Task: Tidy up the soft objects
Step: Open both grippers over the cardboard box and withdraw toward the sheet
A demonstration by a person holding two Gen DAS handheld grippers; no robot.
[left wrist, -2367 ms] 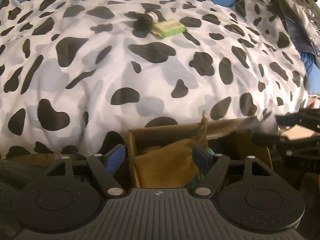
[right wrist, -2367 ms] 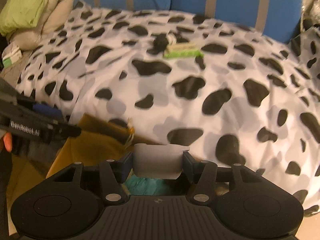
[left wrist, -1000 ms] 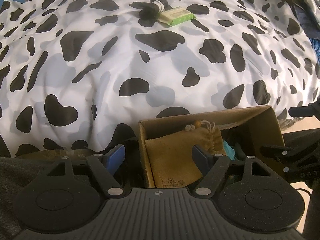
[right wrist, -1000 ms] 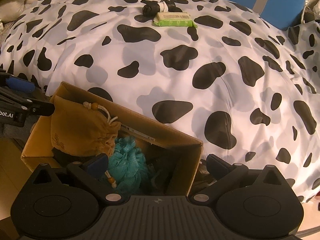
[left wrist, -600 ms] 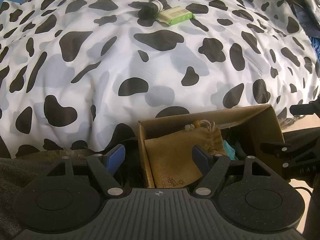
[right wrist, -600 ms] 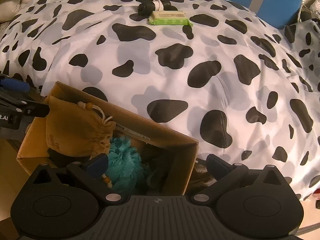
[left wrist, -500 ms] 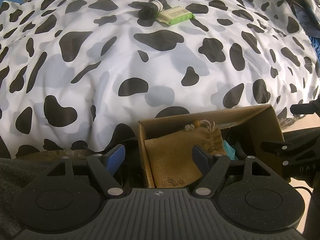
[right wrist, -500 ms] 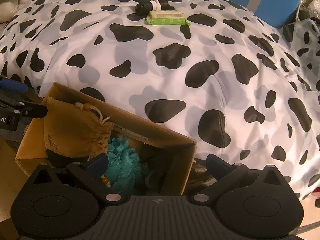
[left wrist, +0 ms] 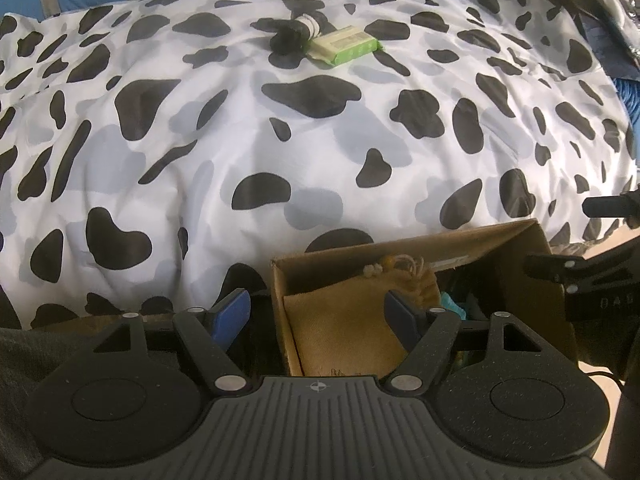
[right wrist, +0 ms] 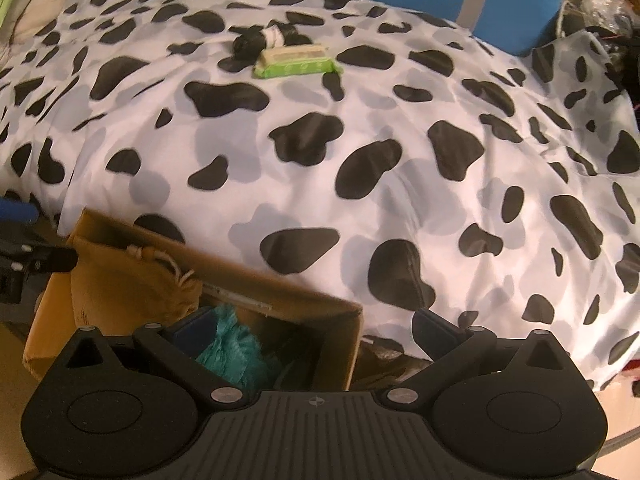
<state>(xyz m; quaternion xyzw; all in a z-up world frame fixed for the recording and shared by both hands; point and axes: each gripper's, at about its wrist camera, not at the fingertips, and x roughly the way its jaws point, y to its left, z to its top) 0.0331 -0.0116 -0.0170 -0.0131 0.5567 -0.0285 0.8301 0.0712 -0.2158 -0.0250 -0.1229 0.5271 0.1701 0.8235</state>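
On the cow-print duvet (left wrist: pixel 280 140) at 12 o'clock lie one green wipes pack (left wrist: pixel 345 45) and one black sock roll (left wrist: pixel 290 34). One cardboard box (right wrist: pixel 340 312) holds one tan pouch (left wrist: pixel 340 328) and one teal pompom (right wrist: pixel 234 354). Left gripper (left wrist: pixel 318 312) and right gripper (right wrist: pixel 316 330) tilt steeply down, both spread wide, gripping nothing.

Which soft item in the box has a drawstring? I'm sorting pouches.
The tan pouch at the cardboard box's left end; the teal fluffy item beside it has none.

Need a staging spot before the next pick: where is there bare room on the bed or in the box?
The cow-print duvet is bare between the cardboard box and the green wipes pack with the black roll beside it. The box is crowded: tan drawstring pouch and teal fluffy item fill it.
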